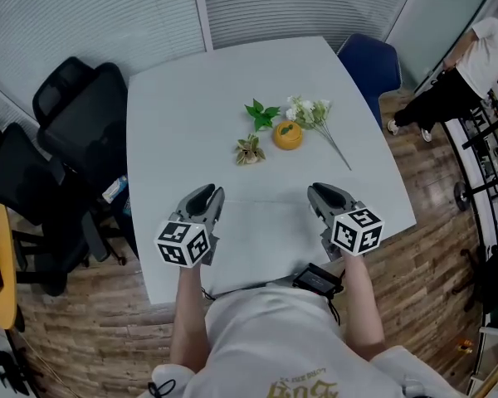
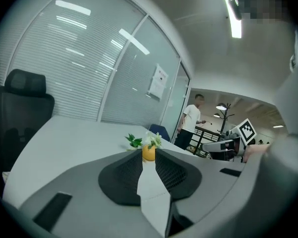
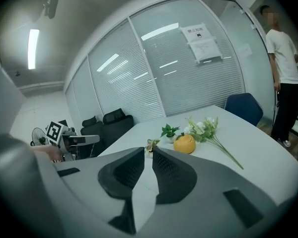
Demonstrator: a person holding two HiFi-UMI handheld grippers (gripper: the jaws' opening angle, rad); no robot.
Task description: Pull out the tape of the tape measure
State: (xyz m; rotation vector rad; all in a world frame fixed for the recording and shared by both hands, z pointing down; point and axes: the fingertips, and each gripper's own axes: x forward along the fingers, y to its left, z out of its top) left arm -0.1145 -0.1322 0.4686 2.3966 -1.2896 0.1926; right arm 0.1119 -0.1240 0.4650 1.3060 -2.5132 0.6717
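The round orange tape measure sits on the white table, towards its far side and a little right of centre. No tape shows drawn out of it. It lies just beside a green leafy sprig on its left, a spray of white artificial flowers on its far right and a small pale plant to its near left.

With the tape inside the case and both tools well apart from it, this would fit a moment ahead of the pull as well as one after the tape has run back in. The pictures do not settle which, so the next move stays open.

The left gripper and right gripper hang over the table's near edge. Each has its jaws drawn almost together, with only a narrow slit between them, and neither holds or touches anything
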